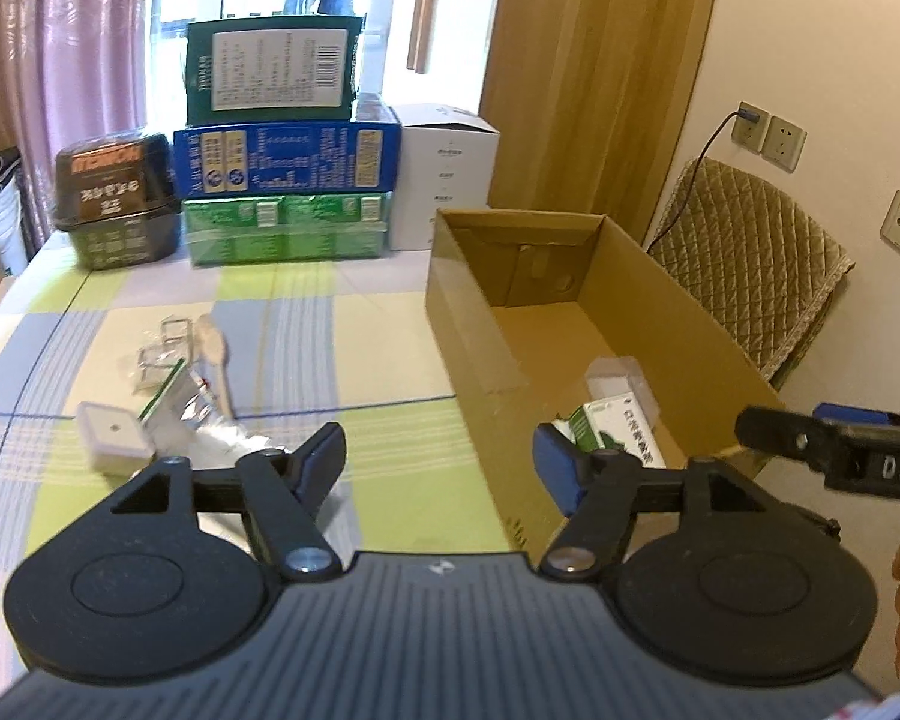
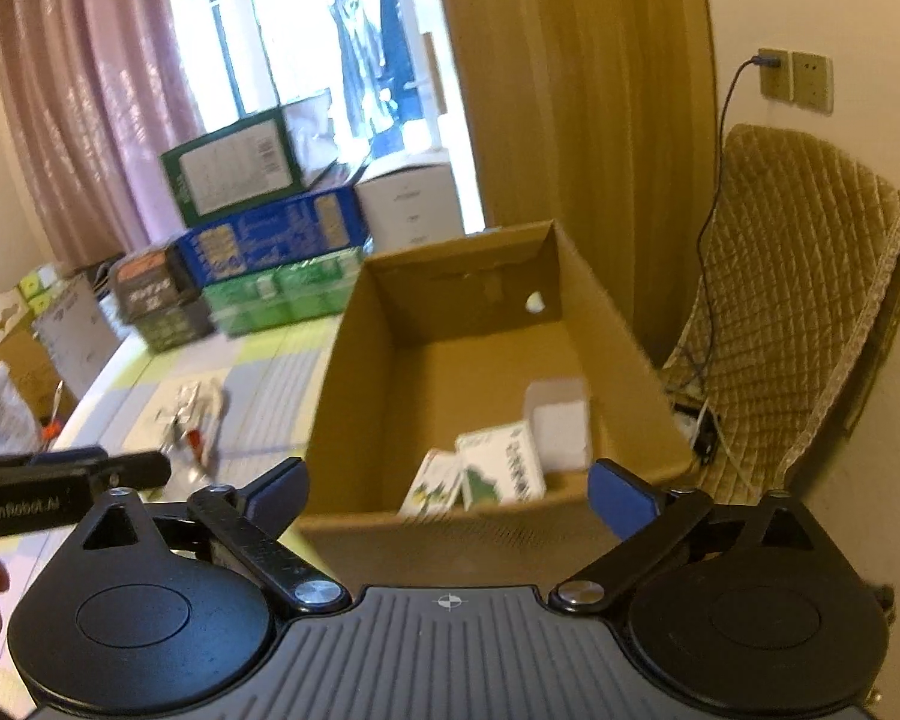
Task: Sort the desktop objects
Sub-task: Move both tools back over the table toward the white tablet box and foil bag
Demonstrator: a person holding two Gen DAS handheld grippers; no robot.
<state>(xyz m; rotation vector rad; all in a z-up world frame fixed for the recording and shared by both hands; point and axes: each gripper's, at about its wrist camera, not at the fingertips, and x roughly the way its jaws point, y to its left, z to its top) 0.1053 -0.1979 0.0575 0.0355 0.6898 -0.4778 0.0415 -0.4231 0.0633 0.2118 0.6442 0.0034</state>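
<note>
Stacked cartons [image 1: 288,180], quilted chair [image 1: 744,258], curtain [image 1: 84,42]

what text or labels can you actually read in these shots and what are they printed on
"DAS", cut off by the frame edge: on the right gripper body, seen in the left wrist view.
"Genrobot.AI", slightly soft: on the left gripper body, seen in the right wrist view.
Chinese print on the green and white box in the cardboard box: too blurred.
Labels on the stacked cartons and dark tub: too small to read.

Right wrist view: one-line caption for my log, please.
Open right claw, holding nothing, faces a cardboard box containing two green-and-white cartons and a white box.
</note>
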